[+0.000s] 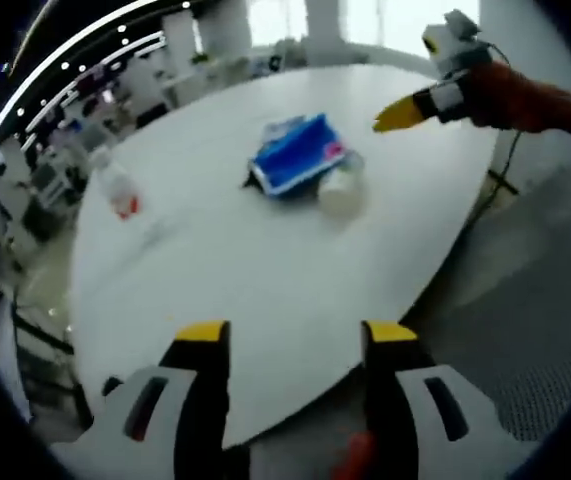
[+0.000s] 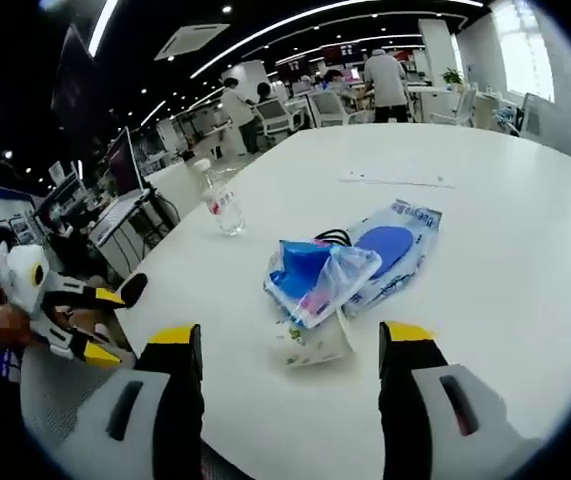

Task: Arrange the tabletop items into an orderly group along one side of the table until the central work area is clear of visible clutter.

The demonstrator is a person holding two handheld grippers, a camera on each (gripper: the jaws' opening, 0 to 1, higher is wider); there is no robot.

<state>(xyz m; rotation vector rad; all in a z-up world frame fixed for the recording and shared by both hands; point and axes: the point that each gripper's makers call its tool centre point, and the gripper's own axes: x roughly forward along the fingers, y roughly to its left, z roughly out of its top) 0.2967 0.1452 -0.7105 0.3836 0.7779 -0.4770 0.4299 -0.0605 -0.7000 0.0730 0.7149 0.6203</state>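
White round table [image 1: 265, 280] holds clutter mid-surface. Blue tissue pack [image 2: 390, 250] lies in centre, crumpled blue plastic bag [image 2: 315, 275] against it, small white cup [image 2: 315, 340] on its side touching pack; contents of cup, bag unreadable. Clear bottle [image 2: 223, 208] stands apart near edge. Left gripper [image 1: 295, 335] jaws wide, empty, over table edge. Right gripper [image 2: 290, 335] jaws wide, empty, facing cup. Judgement: grouping not begun; next move calls for closing on cup, carrying it toward bottle's side.

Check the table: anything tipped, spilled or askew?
A white cup lies tipped on its side against the blue plastic pack, which sits crumpled mid-table. No spill visible. The water bottle stands upright, apart, near the edge. Both hand-held grippers, left and right, are open and empty.
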